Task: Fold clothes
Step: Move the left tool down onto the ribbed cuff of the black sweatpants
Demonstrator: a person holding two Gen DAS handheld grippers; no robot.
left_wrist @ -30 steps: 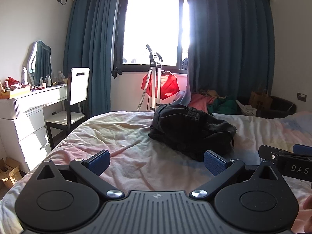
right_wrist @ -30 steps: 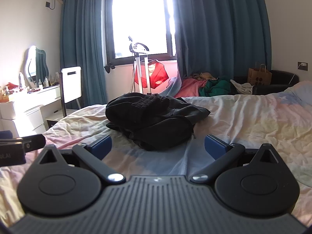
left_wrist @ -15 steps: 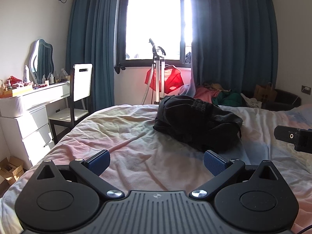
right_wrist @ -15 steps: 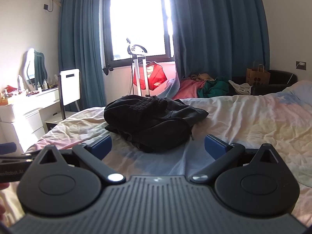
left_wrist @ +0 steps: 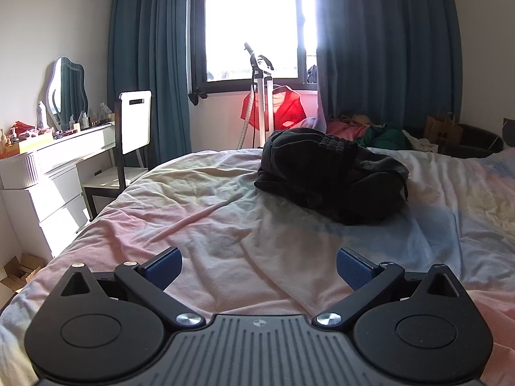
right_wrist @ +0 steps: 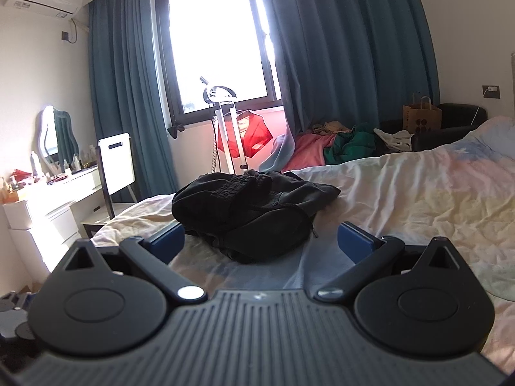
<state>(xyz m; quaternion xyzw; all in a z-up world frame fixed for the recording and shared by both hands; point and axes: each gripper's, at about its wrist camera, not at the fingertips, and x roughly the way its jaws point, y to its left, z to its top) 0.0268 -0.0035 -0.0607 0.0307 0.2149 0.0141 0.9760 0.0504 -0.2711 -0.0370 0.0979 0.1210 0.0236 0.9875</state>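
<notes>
Your left tool (left_wrist: 259, 265) and right tool (right_wrist: 260, 241), both spread and empty, face the crumpled black garment (right_wrist: 248, 206) heaped on the pastel bed (left_wrist: 209, 212); you must next reach and pinch an edge.

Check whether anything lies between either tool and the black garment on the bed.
Nothing visible does. Only bare, wrinkled bedsheet lies between the open left tool and the black garment; the open right tool is already near its front edge.

Both wrist cameras sit low over the rumpled pastel bed (left_wrist: 225, 225), facing the bright window (left_wrist: 254, 22). Both views share the crumpled black garment (right_wrist: 254, 206), nearer in the right one.
</notes>
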